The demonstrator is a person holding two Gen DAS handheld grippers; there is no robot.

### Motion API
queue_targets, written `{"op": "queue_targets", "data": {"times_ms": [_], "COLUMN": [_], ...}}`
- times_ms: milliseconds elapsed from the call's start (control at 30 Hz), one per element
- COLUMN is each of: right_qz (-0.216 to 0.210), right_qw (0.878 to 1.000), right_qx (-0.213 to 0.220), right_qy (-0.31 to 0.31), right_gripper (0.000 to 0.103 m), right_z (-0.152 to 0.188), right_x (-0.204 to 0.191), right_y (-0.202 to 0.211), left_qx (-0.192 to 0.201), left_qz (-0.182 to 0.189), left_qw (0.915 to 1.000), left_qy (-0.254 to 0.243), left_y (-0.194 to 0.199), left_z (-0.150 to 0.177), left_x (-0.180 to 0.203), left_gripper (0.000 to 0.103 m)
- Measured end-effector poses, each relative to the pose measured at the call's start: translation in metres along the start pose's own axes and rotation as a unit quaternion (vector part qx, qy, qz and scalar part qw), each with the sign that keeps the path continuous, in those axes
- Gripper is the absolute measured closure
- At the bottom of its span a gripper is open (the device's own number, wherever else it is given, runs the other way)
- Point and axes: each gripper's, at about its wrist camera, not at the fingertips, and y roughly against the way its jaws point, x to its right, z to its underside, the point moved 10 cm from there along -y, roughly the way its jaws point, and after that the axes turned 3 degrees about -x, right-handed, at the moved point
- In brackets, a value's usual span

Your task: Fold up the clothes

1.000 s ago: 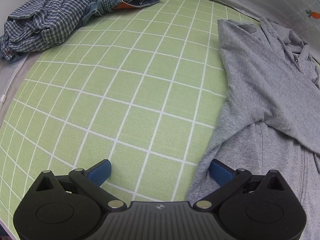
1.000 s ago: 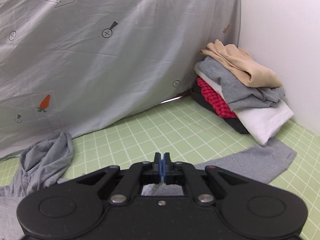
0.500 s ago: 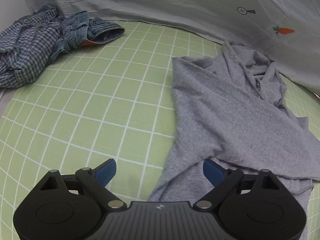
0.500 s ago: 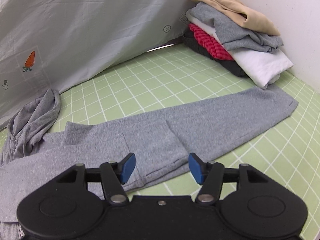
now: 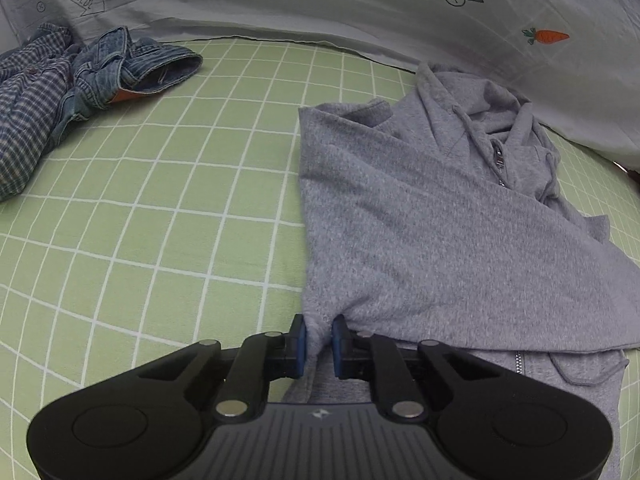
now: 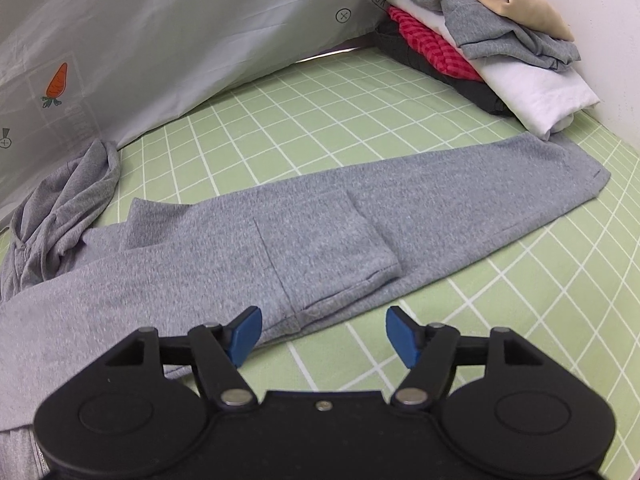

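Left wrist view: grey zip hoodie, sleeve folded across its front, on the green grid sheet; left gripper, jaws just closed, pinches its near edge. Right wrist view: other sleeve outstretched toward stacked clothes; right gripper, jaws just opened, grasps nothing.

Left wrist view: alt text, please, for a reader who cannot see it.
The left gripper has just closed its blue pads on the near edge of a grey zip hoodie lying on a green checked sheet. Crumpled denim and a checked shirt lie far left.
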Motion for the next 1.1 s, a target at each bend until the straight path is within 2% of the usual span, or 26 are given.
{"op": "queue_targets", "data": {"times_ms": [133, 233, 333, 367, 433, 500, 600, 633, 667, 700, 733, 767, 833, 900, 1100], "right_qz": [0.003, 0.011, 0.026, 0.031, 0.041, 0.046, 0.038, 0.034, 0.023, 0.013, 0.006, -0.002, 0.001, 0.004, -0.044], "right_qw": [1.0, 1.0, 0.999, 0.999, 0.999, 0.998, 0.999, 0.999, 0.999, 0.999, 0.999, 0.999, 0.995, 0.991, 0.988], "right_qx": [-0.006, 0.002, 0.011, 0.013, 0.016, 0.016, 0.011, 0.009, 0.007, 0.007, 0.009, 0.01, 0.012, 0.024, 0.073], "right_qy": [-0.001, 0.003, 0.015, 0.019, 0.026, 0.029, 0.034, 0.035, 0.031, 0.03, 0.032, 0.049, 0.1, 0.133, 0.126], "right_gripper": [0.033, 0.022, 0.02, 0.019, 0.018, 0.018, 0.018, 0.02, 0.03, 0.035, 0.049, 0.07, 0.089, 0.09, 0.09], "right_z": [0.002, -0.005, -0.015, -0.018, -0.023, -0.028, -0.031, -0.031, -0.031, -0.031, -0.03, -0.03, -0.031, -0.034, -0.044], "right_x": [0.002, 0.003, 0.006, 0.007, 0.008, 0.01, 0.011, 0.011, 0.011, 0.01, 0.008, 0.004, -0.007, -0.016, -0.049], "right_y": [-0.006, -0.009, -0.015, -0.018, -0.023, -0.027, -0.034, -0.037, -0.038, -0.038, -0.036, -0.034, -0.029, -0.02, 0.019], "left_qx": [-0.009, -0.015, -0.022, -0.024, -0.028, -0.03, -0.033, -0.034, -0.035, -0.038, -0.041, -0.041, -0.04, -0.038, -0.032], "left_qz": [-0.009, -0.018, -0.032, -0.037, -0.046, -0.052, -0.054, -0.056, -0.059, -0.062, -0.065, -0.069, -0.071, -0.07, -0.077], "left_qw": [0.9999, 0.9997, 0.9993, 0.999, 0.9985, 0.9982, 0.998, 0.9978, 0.9976, 0.9973, 0.997, 0.9968, 0.9967, 0.9968, 0.9964], "left_qy": [-0.007, -0.003, -0.004, -0.005, -0.004, 0.003, 0.007, 0.008, 0.008, 0.007, 0.006, 0.006, 0.004, 0.005, 0.013], "left_y": [-0.006, -0.006, -0.008, -0.008, -0.009, -0.009, -0.01, -0.01, -0.01, -0.01, -0.01, -0.009, -0.007, -0.005, 0.0], "left_z": [0.003, 0.004, 0.004, 0.004, 0.004, 0.005, 0.006, 0.007, 0.007, 0.008, 0.008, 0.008, 0.008, 0.007, 0.006], "left_x": [0.001, 0.002, 0.0, -0.001, -0.004, -0.007, -0.008, -0.008, -0.008, -0.008, -0.009, -0.009, -0.009, -0.009, -0.013], "left_gripper": [0.084, 0.08, 0.066, 0.056, 0.042, 0.04, 0.029, 0.027, 0.027, 0.027, 0.027, 0.027, 0.027, 0.027, 0.027]}}
